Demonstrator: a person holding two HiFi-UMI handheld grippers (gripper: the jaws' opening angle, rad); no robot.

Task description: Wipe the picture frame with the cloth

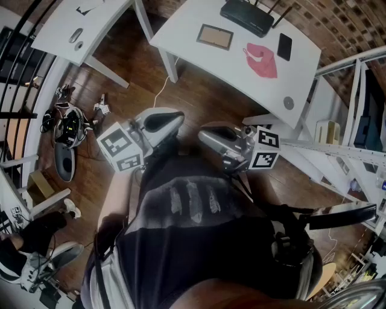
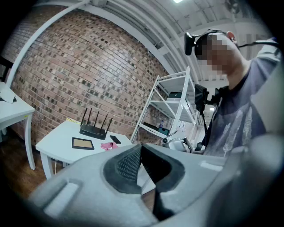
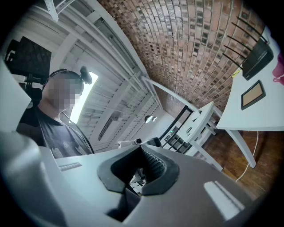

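Nothing's really started yet as far as I can tell. Both sets of tongs are held up close to the person's chest, well apart from the work. The left tongs (image 1: 172, 119) are pressed together with nothing in them. Same deal with the right tongs (image 1: 208, 134): closed tight and empty.

The picture frame (image 1: 215, 37) lies flat on the white surface (image 1: 181, 27) across the wooden floor. The pink cloth (image 1: 262, 60) sits crumpled near it, not touching. There's a black router (image 1: 247, 16) behind them and a phone (image 1: 284, 46) just beside the cloth.

My read: this is the approach step. The next move calls for getting up to the surface, spreading one pair of tongs and pinching the cloth. I'd guess the right pair, since the cloth is on that side, and the other could steady the frame.
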